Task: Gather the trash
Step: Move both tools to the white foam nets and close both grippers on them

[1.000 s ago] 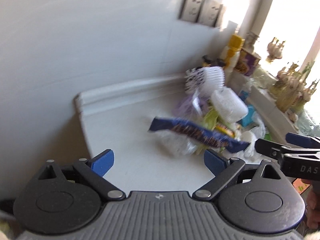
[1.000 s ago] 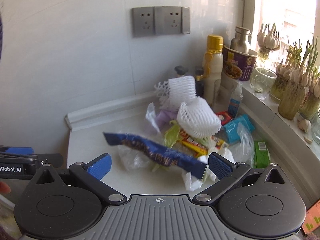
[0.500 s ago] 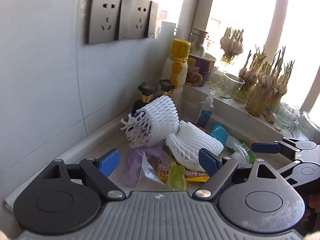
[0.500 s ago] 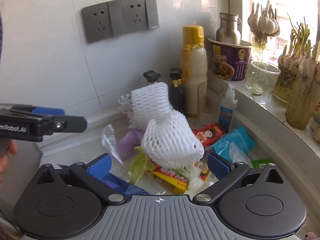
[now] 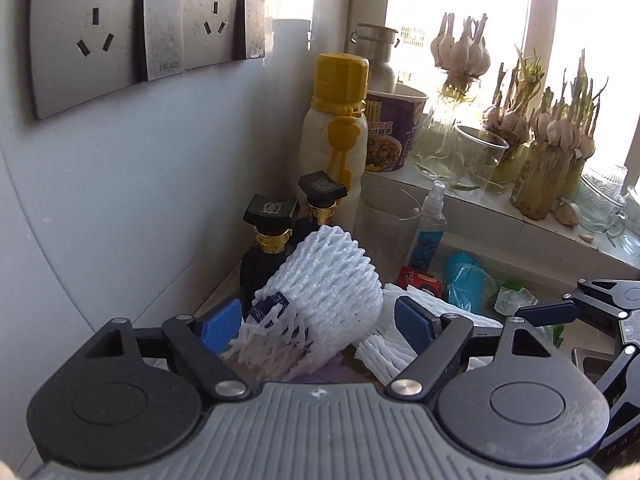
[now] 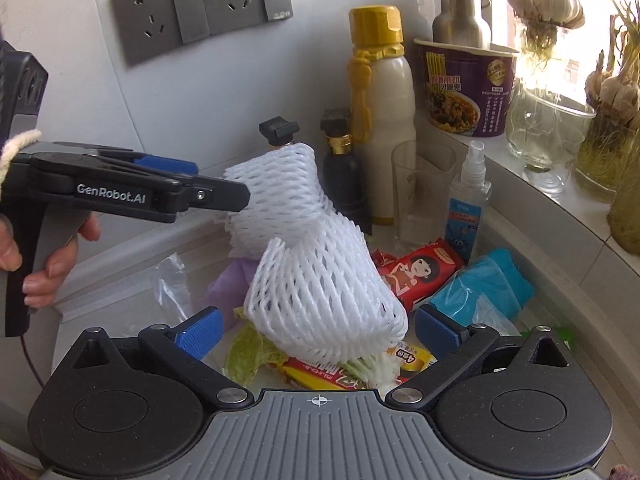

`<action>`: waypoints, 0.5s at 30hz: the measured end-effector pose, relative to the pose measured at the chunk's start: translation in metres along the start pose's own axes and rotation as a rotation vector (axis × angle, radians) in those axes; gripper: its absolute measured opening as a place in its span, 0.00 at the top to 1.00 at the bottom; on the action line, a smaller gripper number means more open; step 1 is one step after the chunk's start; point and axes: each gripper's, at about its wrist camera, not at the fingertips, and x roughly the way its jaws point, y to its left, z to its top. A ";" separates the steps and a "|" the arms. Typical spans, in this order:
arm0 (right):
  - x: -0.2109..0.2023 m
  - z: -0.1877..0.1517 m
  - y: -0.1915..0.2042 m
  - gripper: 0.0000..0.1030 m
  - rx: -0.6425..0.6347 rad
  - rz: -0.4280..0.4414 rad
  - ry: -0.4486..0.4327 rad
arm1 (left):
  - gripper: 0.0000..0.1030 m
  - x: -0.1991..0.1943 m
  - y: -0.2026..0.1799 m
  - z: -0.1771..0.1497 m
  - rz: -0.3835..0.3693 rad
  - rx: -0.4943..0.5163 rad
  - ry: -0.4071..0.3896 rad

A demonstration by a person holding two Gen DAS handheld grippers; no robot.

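Observation:
A heap of trash lies in the counter corner. It holds two white foam nets, a red snack wrapper (image 6: 416, 272), a blue plastic bag (image 6: 488, 288), a yellow-red wrapper (image 6: 340, 372), a green leaf (image 6: 248, 356) and a purple bag (image 6: 228, 288). My left gripper (image 5: 318, 323) has the far foam net (image 5: 320, 300) between its closing jaws; the pads stand just clear of it. From the right wrist view, the left gripper (image 6: 218, 184) reaches that net (image 6: 276, 188) from the left. My right gripper (image 6: 318, 331) is open around the near foam net (image 6: 328, 300), without pressing it.
Behind the heap stand a yellow-capped white bottle (image 6: 380, 120), two dark bottles (image 6: 344, 172), a glass (image 6: 420, 192) and a spray bottle (image 6: 468, 204). A noodle cup (image 6: 468, 92), a steel flask and sprouting garlic (image 5: 552, 140) crowd the sill. Wall sockets (image 5: 140, 24) hang close above.
Both grippers have come in over the heap. The left one rolled and swung toward the corner, its jaws narrowing around the far foam net. The dark blue wrapper has dropped out of view.

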 end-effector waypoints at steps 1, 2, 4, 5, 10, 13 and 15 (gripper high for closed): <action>0.003 0.000 -0.001 0.02 0.007 0.005 0.003 | 0.21 0.003 0.002 0.001 -0.002 0.004 0.003; 0.005 0.001 -0.003 0.02 0.013 0.011 0.006 | 0.22 0.007 0.003 0.002 -0.007 0.008 0.006; 0.009 0.001 -0.005 0.03 0.024 0.019 0.011 | 0.26 0.013 0.005 0.004 -0.018 0.013 0.011; 0.011 0.001 -0.005 0.03 0.028 0.023 0.013 | 0.27 0.016 0.007 0.005 -0.017 0.012 0.014; 0.019 0.002 -0.007 0.05 0.038 0.038 0.022 | 0.37 0.025 0.013 0.007 -0.029 -0.006 0.027; 0.021 0.003 -0.007 0.08 0.039 0.035 0.025 | 0.40 0.027 0.015 0.007 -0.033 -0.015 0.032; 0.022 0.004 -0.007 0.11 0.043 0.031 0.026 | 0.46 0.029 0.019 0.007 -0.033 -0.034 0.036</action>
